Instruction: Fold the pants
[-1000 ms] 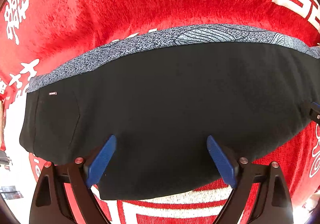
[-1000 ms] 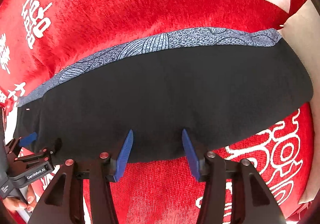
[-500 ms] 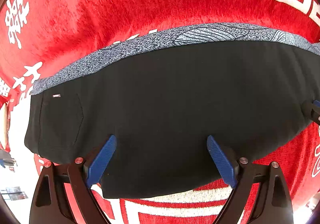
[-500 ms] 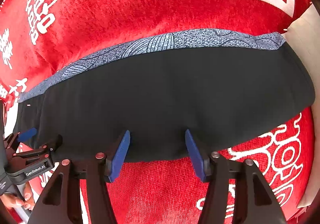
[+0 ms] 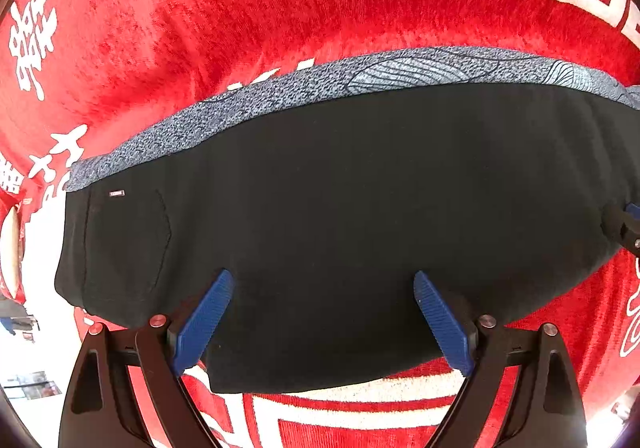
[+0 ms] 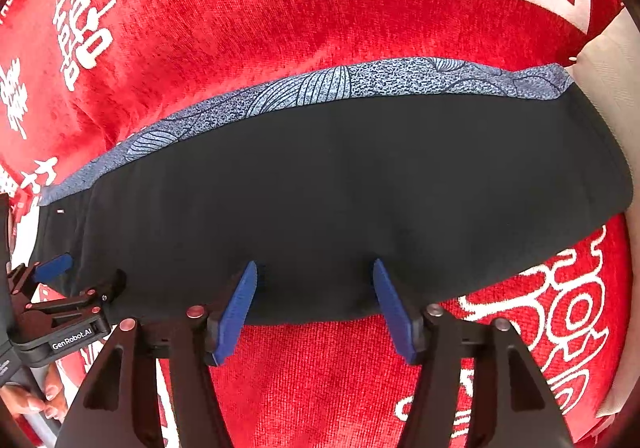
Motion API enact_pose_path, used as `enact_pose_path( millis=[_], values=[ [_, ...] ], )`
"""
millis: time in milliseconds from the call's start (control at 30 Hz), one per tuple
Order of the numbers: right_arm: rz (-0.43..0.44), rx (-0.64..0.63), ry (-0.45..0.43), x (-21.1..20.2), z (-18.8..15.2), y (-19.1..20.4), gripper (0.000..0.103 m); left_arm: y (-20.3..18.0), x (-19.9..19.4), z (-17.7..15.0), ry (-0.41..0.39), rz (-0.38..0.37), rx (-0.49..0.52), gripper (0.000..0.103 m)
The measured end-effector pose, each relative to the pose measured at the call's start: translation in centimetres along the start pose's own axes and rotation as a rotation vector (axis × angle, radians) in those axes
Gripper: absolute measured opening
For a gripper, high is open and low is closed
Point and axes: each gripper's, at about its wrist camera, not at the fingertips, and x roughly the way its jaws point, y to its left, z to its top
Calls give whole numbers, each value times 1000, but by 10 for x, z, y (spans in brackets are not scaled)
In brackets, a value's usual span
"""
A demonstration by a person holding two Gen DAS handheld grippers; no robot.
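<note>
Bare red cloth [image 6: 320, 380] left free along the near edge of the pants [image 6: 340, 200], no object seen standing there

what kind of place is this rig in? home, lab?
Probably a home, on a bed or sofa, though not certain. The black pants lie on a plush red blanket with large white Chinese characters, and a pale padded surface shows past the blanket's edge. Little of the room itself is visible.

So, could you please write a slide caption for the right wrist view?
Open right gripper above the near edge of black pants on a red blanket, left gripper alongside.
</note>
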Motion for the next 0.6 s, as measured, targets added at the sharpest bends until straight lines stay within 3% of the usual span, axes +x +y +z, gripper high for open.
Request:
enact_pose_path(
  millis=[200,367,467,600],
  values=[
    [39,36,10,-6,4,-7,65,-16,-19,12,-39,-31,35,93],
    [6,160,-86,-35,22,-50,65,-43,-29,30,-70,-84,59,93],
    [-24,201,-80,-35,40,-85,41,-64,-28,43,-76,-114,66,93],
    [-148,191,-80,-28,67,-115,41,-92,-13,51,-61,-111,92,93]
  ],
)
